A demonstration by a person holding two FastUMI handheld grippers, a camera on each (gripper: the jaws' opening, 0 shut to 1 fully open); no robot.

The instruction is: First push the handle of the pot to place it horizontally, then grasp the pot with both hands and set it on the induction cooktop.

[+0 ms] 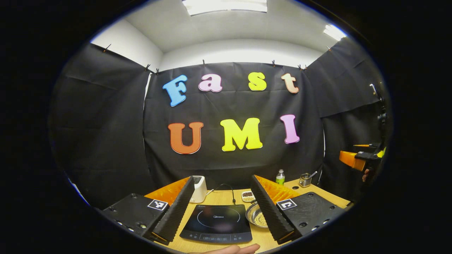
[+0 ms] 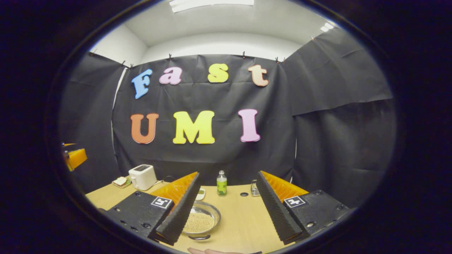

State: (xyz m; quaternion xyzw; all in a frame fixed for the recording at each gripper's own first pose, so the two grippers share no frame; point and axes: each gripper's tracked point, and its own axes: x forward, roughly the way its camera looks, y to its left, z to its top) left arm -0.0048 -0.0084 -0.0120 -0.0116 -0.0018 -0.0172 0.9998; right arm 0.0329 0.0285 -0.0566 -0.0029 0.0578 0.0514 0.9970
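Glossy black glass cooktop (image 1: 217,223) on a matt wood table (image 2: 243,218); shiny metal bowl (image 2: 200,220).

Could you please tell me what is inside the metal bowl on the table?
The metal bowl holds small pale beads or grains; the right gripper's finger covers its left edge.

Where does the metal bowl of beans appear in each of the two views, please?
Left gripper view: the bowl sits low, right of centre, just right of the cooktop, partly behind the right finger.
Right gripper view: the bowl sits low, left of centre, beside the left finger.
Shared landmark: the green bottle behind it.
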